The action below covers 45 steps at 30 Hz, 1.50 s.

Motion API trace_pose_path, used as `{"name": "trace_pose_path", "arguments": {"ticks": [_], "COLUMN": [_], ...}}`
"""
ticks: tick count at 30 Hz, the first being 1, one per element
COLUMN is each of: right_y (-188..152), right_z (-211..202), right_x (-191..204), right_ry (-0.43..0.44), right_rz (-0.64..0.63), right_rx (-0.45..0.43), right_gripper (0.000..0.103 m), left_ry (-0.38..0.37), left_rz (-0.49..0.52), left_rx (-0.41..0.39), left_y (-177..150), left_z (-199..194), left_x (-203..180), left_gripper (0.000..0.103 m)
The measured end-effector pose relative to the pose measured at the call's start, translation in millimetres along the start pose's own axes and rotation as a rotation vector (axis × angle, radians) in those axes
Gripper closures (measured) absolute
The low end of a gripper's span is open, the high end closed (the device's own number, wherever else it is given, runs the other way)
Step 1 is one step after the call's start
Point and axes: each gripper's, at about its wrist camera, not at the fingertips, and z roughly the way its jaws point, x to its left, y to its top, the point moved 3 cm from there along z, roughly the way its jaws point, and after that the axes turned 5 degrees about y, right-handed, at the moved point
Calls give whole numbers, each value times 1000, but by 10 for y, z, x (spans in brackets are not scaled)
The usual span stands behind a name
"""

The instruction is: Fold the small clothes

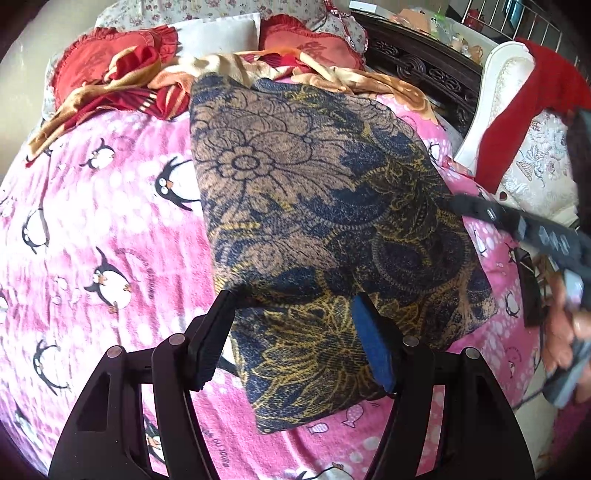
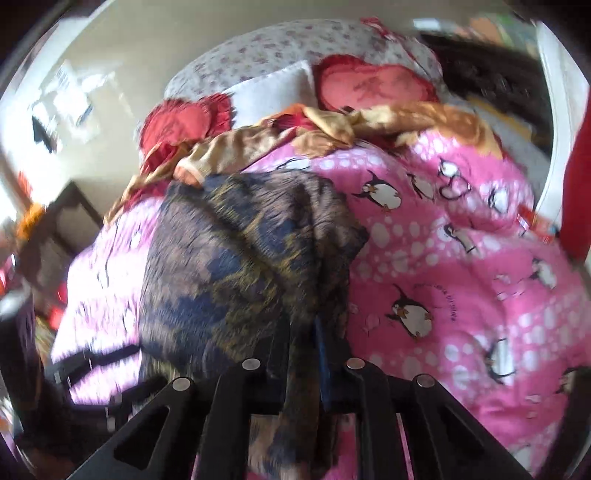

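Observation:
A small garment with a brown, navy and gold floral print (image 1: 314, 206) lies on the pink penguin bedspread (image 1: 103, 229). My left gripper (image 1: 295, 332) is open, its fingers either side of the garment's near end. My right gripper (image 2: 304, 332) is shut on the garment (image 2: 236, 258) and holds a bunched edge of it lifted between its fingers. The right gripper also shows at the right edge of the left wrist view (image 1: 517, 221), with the hand holding it. The right wrist view is blurred.
Red heart cushions (image 1: 103, 62), a white pillow (image 1: 218, 33) and an orange-red blanket (image 1: 155, 88) lie at the head of the bed. A dark carved headboard (image 1: 424, 70) and a white chair with a red cloth (image 1: 524, 107) stand at the right.

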Motion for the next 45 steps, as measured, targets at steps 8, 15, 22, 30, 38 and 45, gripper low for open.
{"name": "trace_pose_path", "arguments": {"ticks": [8,15,22,30,38,45], "right_y": [-377,-346,35,496,585,297], "right_z": [227,133,-43,451,763,363], "right_x": [-117,-165,30,53,-207,-322], "right_ry": [-73,-52,-14,-38,9,114], "right_rz": [3,44,11,-2,38,38], "right_rx": [70,60,-96,-99,-56,-125], "right_gripper": [90,85,64,65,60,21], "left_ry": [16,20,22,2,-75,-204], "left_rz": [-24,-28,-38,-74,-122,-181], "left_rx": [8,13,9,-3,-16,-63], "left_y": [-2,-3,22,45,231,406], "left_z": [39,67,74,91,140,194], "left_x": [63,83,92,174,276,491], "left_gripper": [37,37,37,37,37,31]}}
